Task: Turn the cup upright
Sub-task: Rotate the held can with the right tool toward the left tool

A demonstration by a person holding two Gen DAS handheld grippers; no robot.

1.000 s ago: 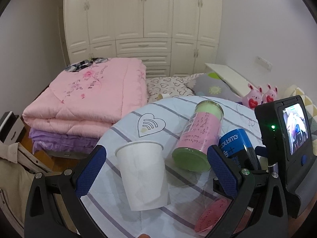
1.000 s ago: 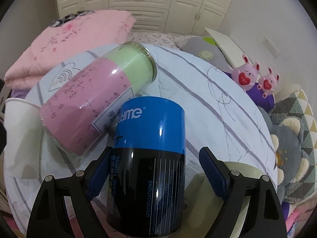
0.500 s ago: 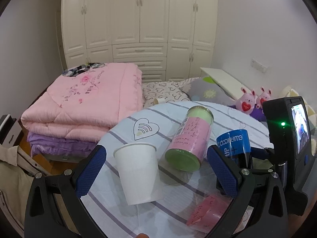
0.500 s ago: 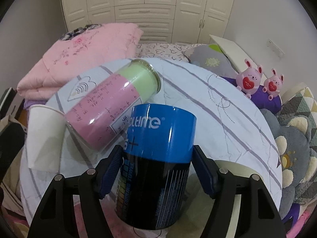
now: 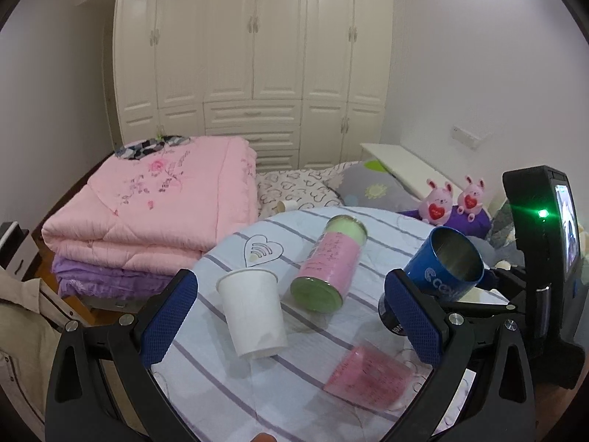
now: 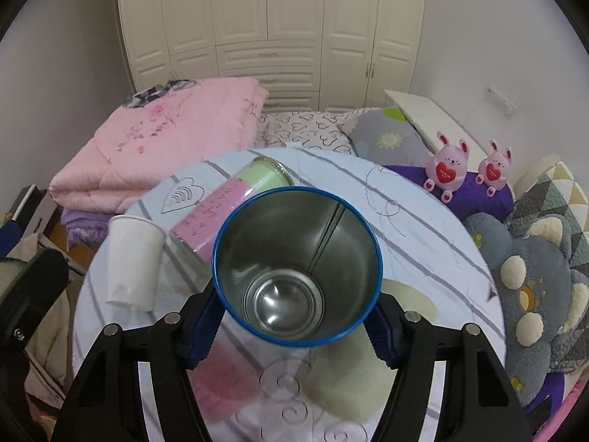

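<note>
My right gripper (image 6: 294,328) is shut on a blue and black metal cup (image 6: 294,269), held above the table and tipped so its open mouth faces the right wrist camera. In the left wrist view the same cup (image 5: 441,269) hangs at the right, mouth tilted up. A white paper cup (image 5: 254,313) lies on its side on the striped tablecloth, between the fingers of my left gripper (image 5: 291,320), which is open and empty. It also shows in the right wrist view (image 6: 132,258).
A pink and green jar (image 5: 327,261) lies on its side mid-table, also seen in the right wrist view (image 6: 228,206). A pink clear cup (image 5: 368,375) lies near the front. The round table (image 5: 239,405) stands by a bed with folded pink quilts (image 5: 147,202) and plush toys (image 6: 449,169).
My right gripper closed on the blue cup, lifted it off the table and turned it from bottom-up to mouth-up. The left gripper rose and drew back a little.
</note>
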